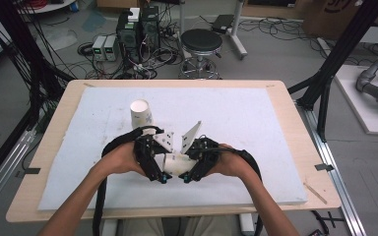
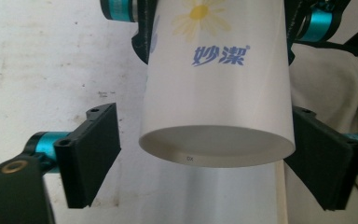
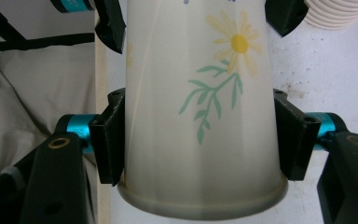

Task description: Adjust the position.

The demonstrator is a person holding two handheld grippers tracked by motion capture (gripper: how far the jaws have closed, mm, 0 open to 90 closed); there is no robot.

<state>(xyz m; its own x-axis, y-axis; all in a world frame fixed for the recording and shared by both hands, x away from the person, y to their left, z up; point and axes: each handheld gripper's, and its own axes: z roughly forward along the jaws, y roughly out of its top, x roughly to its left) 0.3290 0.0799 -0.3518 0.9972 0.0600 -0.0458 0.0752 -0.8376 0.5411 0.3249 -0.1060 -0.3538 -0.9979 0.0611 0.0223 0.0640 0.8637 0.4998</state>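
Near the front edge of the white mat (image 1: 256,147), both hands meet over a paper cup (image 1: 176,162) held on its side between the two tools. Right gripper (image 1: 186,177) is clamped on the cup; the right gripper view has both black pads tight against the walls just above the rolled rim, with cup (image 3: 200,116) and daisy print running away from the camera. Probably the anchor hold, keeping the cup from turning.

Left gripper (image 1: 163,178) comes in from the other end. Left gripper view looks at the cup's recessed bottom (image 2: 216,144); jaws sit either side of the base, right jaw at or very near the wall, left jaw with a clear gap. So not gripping, jaws apart around the base end. Looks like a setup to take the base while the right holds the rim end, likely to pull nested cups apart, though a seam between two cups isn't visible, so can't tell.

A stack of cups (image 1: 141,114) stands upright farther back on the mat, well apart from the hands; its ribbed rims (image 3: 335,11) show at the top corner of the right gripper view. Probable source or destination for the held cup.

Risk: the thin wall could crush if the left closes hard.
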